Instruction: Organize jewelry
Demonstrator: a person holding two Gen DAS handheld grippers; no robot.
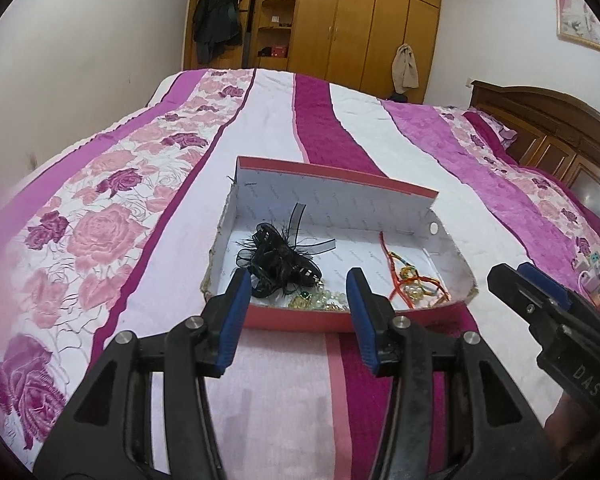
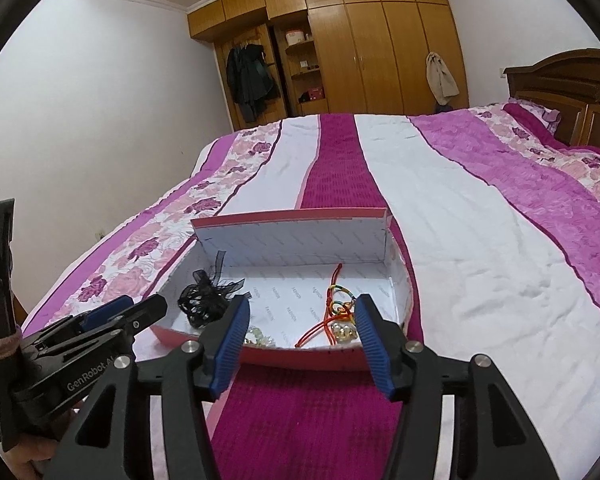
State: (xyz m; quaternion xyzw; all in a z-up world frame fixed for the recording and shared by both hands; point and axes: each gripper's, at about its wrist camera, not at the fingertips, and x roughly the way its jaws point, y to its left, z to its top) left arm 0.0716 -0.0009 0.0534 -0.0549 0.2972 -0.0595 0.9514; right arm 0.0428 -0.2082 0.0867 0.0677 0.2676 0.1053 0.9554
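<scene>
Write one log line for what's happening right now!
left gripper: open, empty | right gripper: open, empty | box: open on bed | inside: black hair clip, red cord bracelet, beads | nothing gripped

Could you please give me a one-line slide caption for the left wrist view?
Open left gripper poised before a red box on the bedspread, holding a black feathered hair clip, beads and red cord bracelets.

"GenRobot" on left gripper (image 2: 140, 312); "DAS" on right gripper (image 1: 516, 280)
</scene>
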